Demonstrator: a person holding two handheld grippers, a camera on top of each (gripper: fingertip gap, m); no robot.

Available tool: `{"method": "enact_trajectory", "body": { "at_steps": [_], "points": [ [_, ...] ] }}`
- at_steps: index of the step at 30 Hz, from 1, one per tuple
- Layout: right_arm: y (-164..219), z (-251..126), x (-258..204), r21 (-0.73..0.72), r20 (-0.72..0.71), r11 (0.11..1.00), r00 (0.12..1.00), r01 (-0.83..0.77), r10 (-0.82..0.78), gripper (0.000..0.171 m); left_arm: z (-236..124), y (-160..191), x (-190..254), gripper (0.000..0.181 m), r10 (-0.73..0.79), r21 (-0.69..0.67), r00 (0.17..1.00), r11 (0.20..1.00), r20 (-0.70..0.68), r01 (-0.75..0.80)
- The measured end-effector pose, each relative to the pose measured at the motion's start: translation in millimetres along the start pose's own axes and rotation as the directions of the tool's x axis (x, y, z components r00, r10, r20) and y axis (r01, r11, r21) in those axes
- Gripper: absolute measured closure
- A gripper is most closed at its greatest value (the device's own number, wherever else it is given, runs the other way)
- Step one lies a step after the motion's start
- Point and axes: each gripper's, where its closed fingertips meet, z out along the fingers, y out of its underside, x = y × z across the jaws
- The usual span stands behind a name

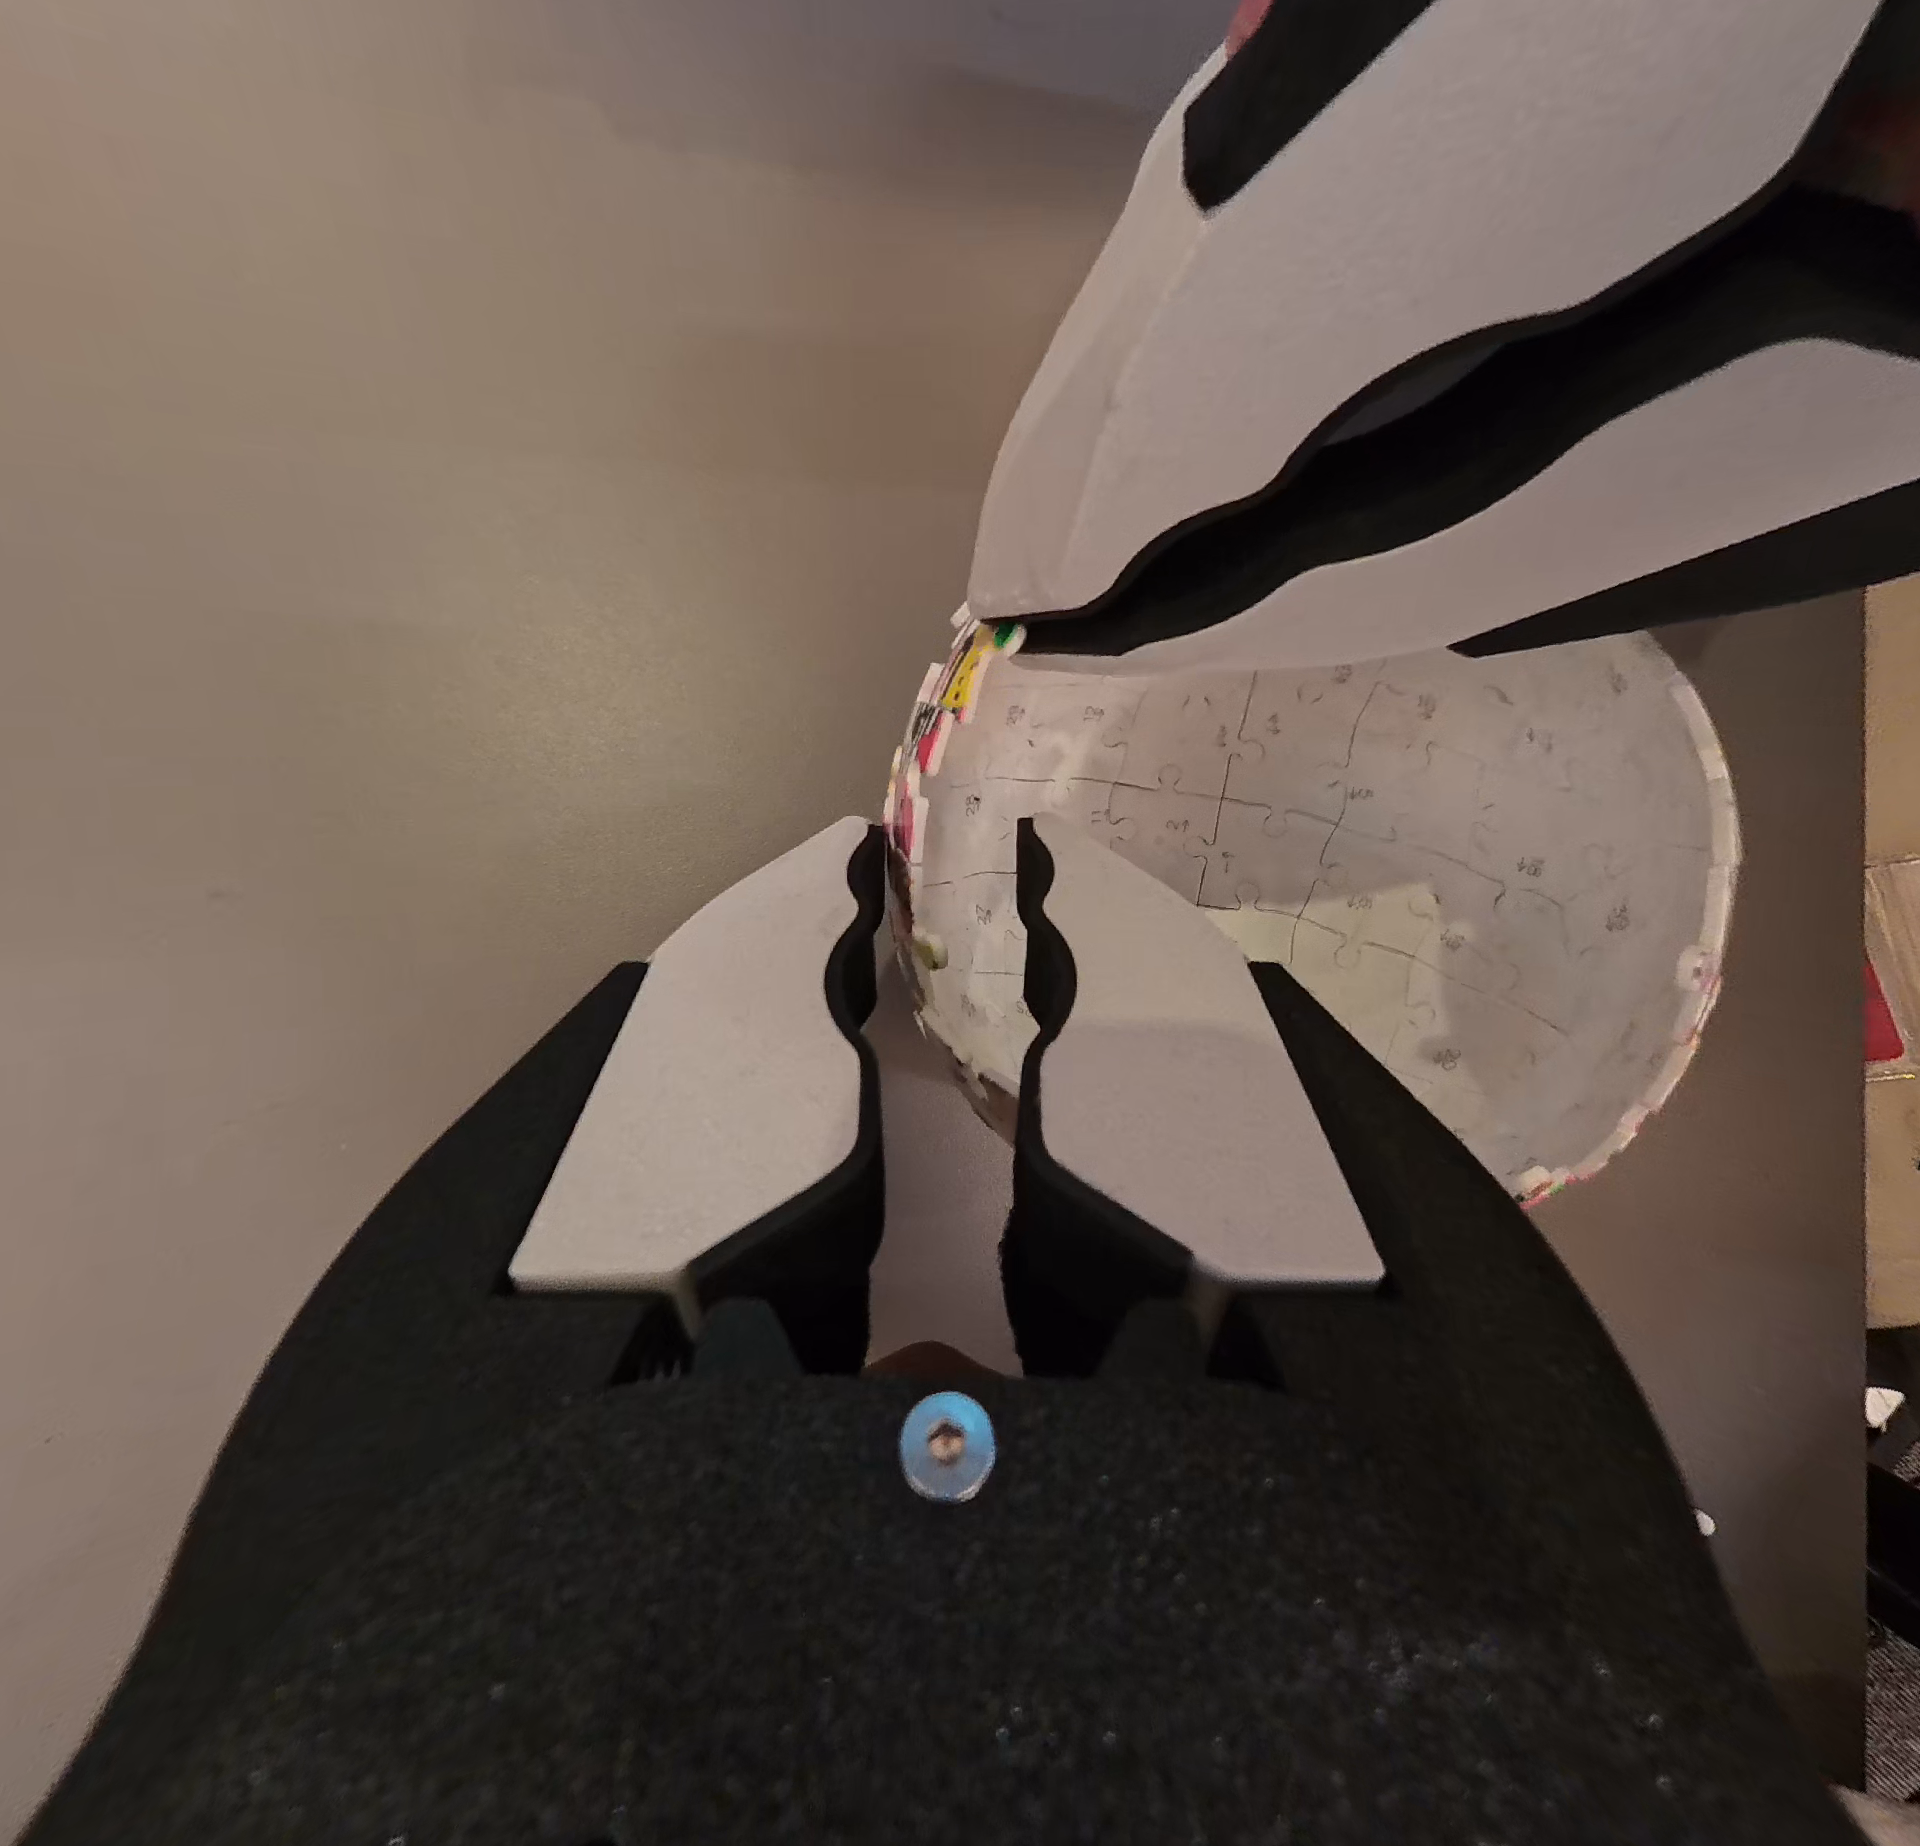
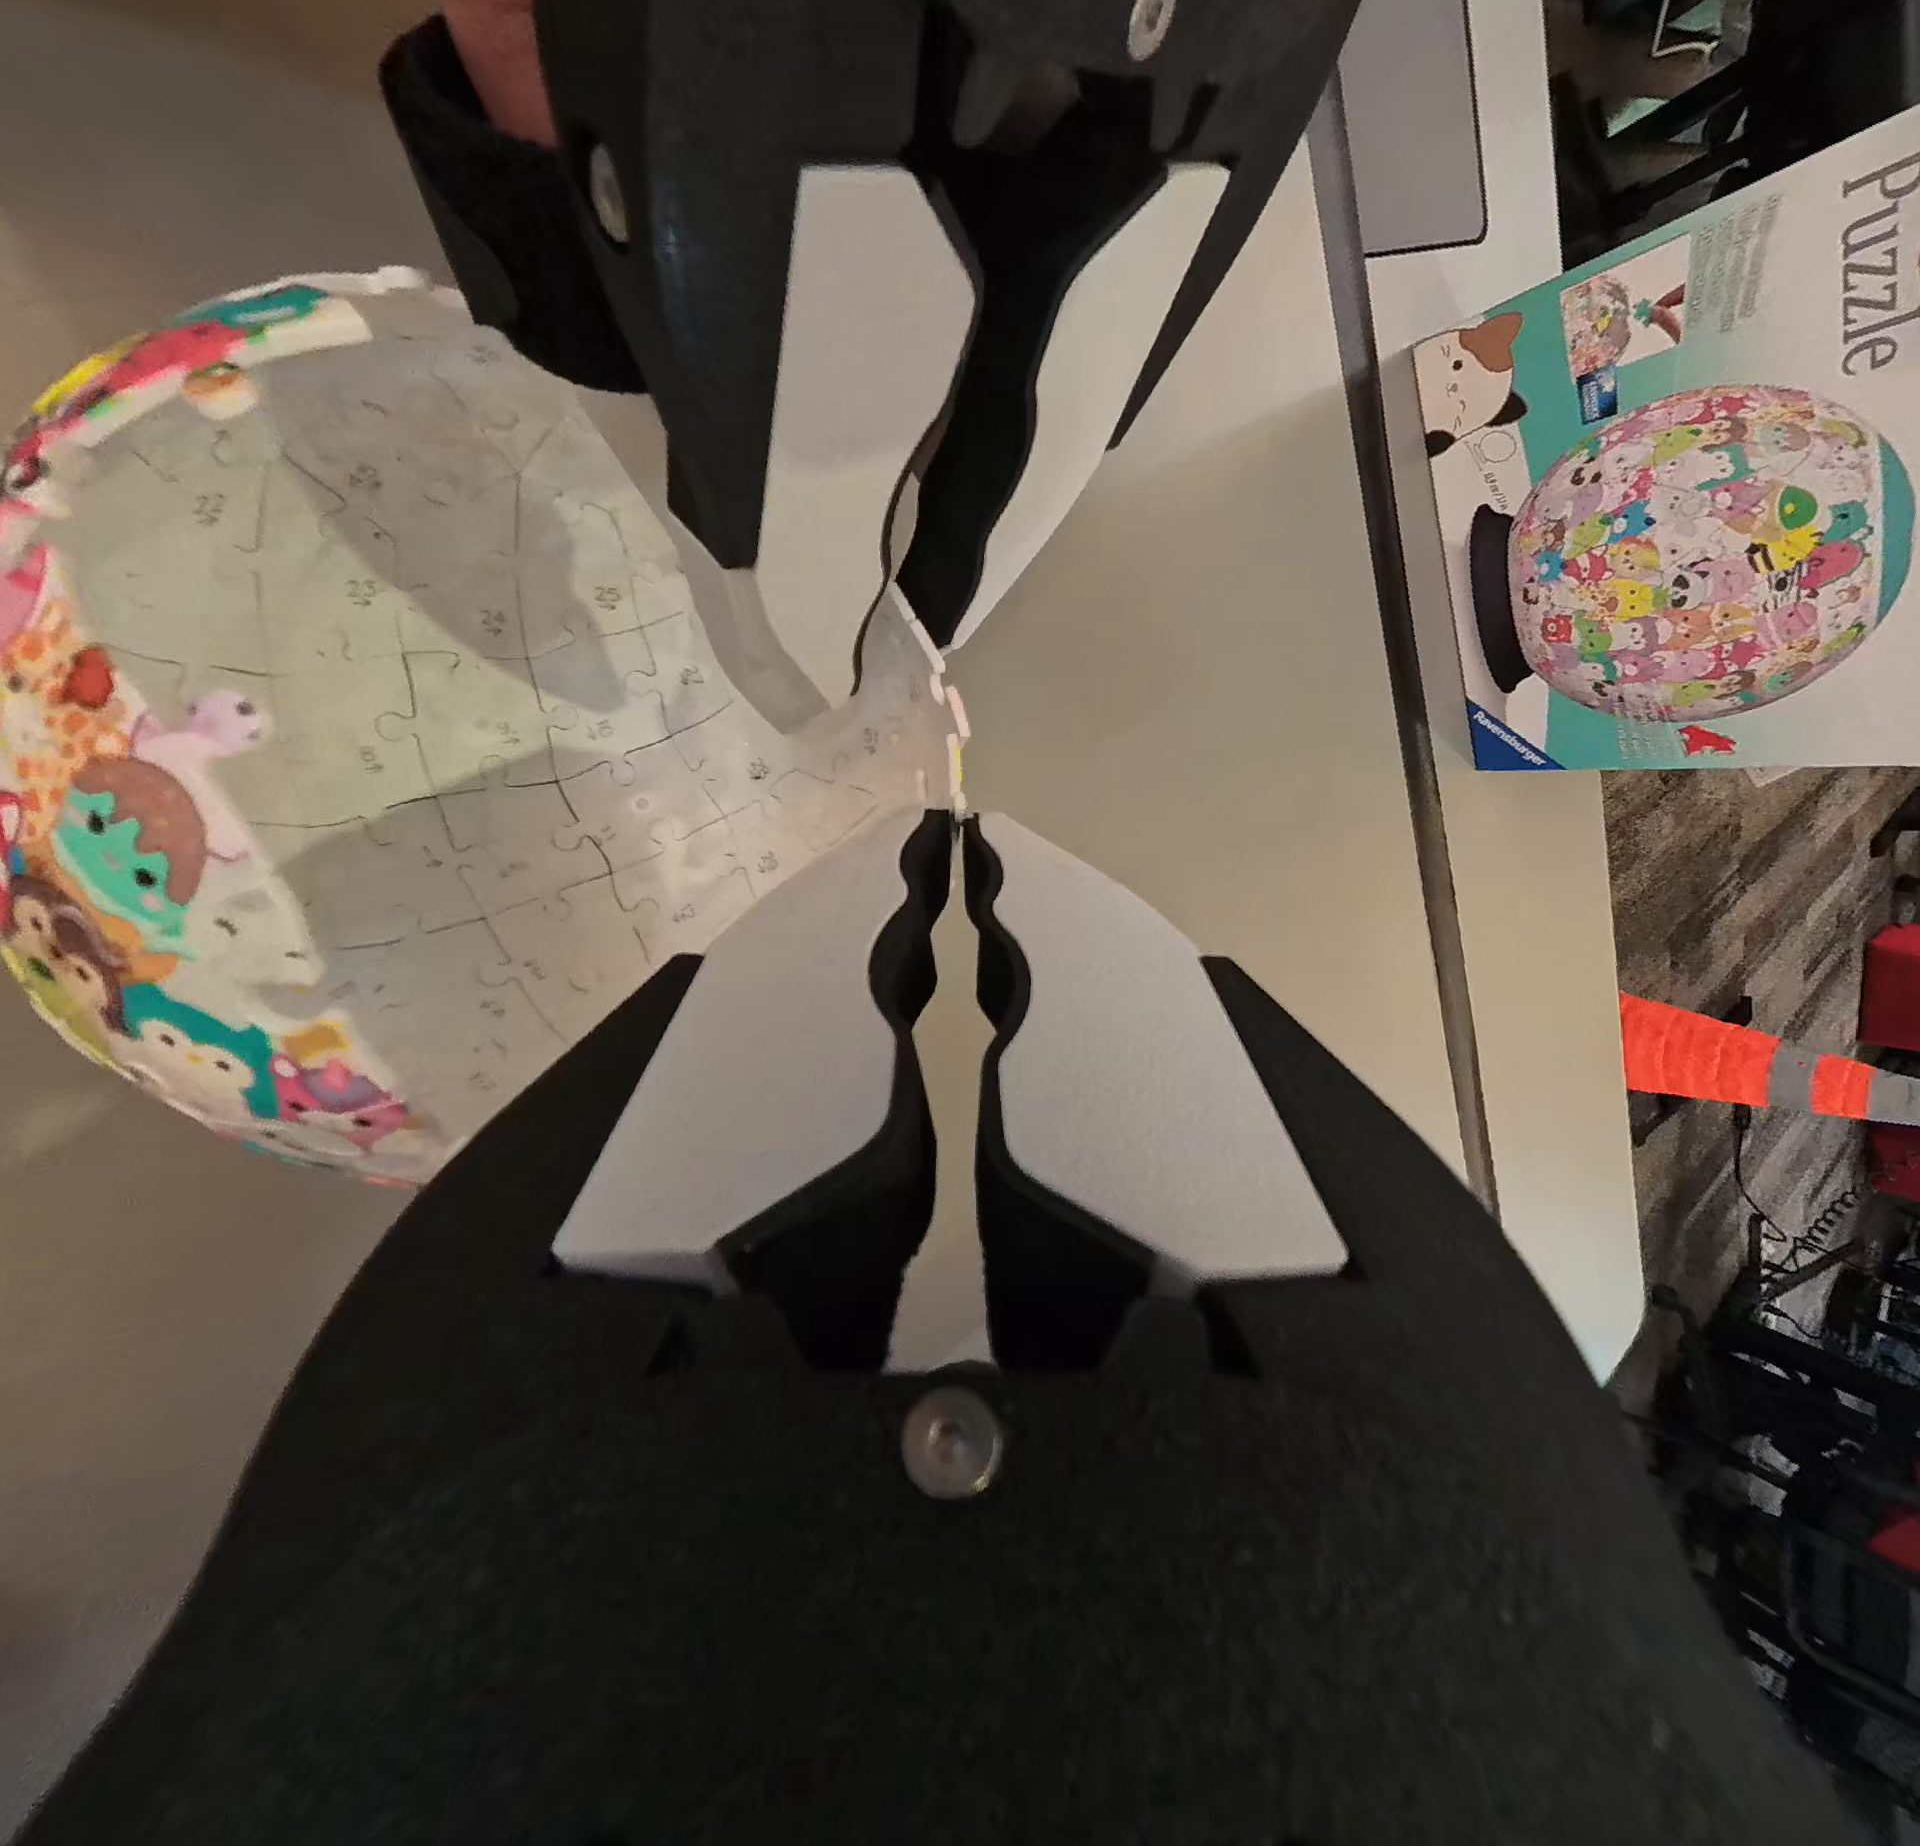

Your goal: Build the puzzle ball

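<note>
so, listed left to right as the right wrist view shows it.

puzzle ball (image 2: 343, 716): a half-built shell, open side toward the camera, pale numbered backs of the joined pieces showing inside, printed cartoon outside around the far-left rim. it is held up above the pale surface (image 2: 1226, 653), and whether any part rests on it cannot be told.

left tool (image 2: 902, 620): enters from the top of that view, jaws nearly closed, pinching the shell's near rim where the tabbed edge runs. in its own view the left tool (image 1: 948, 840) straddles the shell wall, one finger outside and one inside.

right tool (image 2: 957, 828): comes up from below, jaws drawn to a thin slit, tips touching the same rim just beneath the left tool's grip. a sliver of yellow-edged piece sits at the tips; whether it is gripped or only pressed is unclear. in the left wrist view the right tool (image 1: 1013, 638) reaches in from the upper right, tips at the coloured rim edge.

puzzle box (image 2: 1704, 487): lies on the surface at the right, well apart.

step in hand, by judgement: seating or pressing a rim piece while the other tool steadies the shell. the task looks roughly half done.

next move calls for: a firm hold on the shell, pressure along the curve so tabs lock without buckling neighbours, then fetching another piece.
</note>
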Motion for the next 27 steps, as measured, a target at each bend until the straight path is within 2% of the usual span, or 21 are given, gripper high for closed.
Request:
{"method": "enact_trajectory", "body": {
  "at_steps": [10,15,18,21,27],
  "points": [
    [1.0,0.3,1.1,0.003,0.002,1.0,1.0,-0.005,0.005,0.169,-1.9,-0.8,-0.5,0.157,0.008,0.001,1.0,1.0,0.005,-0.008],
    [2.5,0.8,2.6,0.003,0.004,1.0,1.0,-0.012,0.012,0.169,-16.8,-19.9,-8.6,0.157,0.053,0.092,0.995,0.994,0.087,-0.061],
    [2.8,1.3,3.4,0.003,0.006,1.0,1.0,-0.019,0.019,0.169,-21.4,-33.8,-10.5,0.157,0.134,0.127,0.976,0.979,0.173,-0.157],
    [2.3,1.6,3.7,0.01,0.011,1.0,1.0,-0.024,0.024,0.169,-20.6,-38.7,-8.5,0.159,0.172,0.12,0.965,0.973,0.2,-0.199],
    [3.5,3.3,6.3,0.011,0.006,1.0,1.0,-0.026,0.026,0.169,-13.7,-28.0,-9.7,0.16,0.146,0.072,0.975,0.985,0.168,-0.16]
  ]
}}
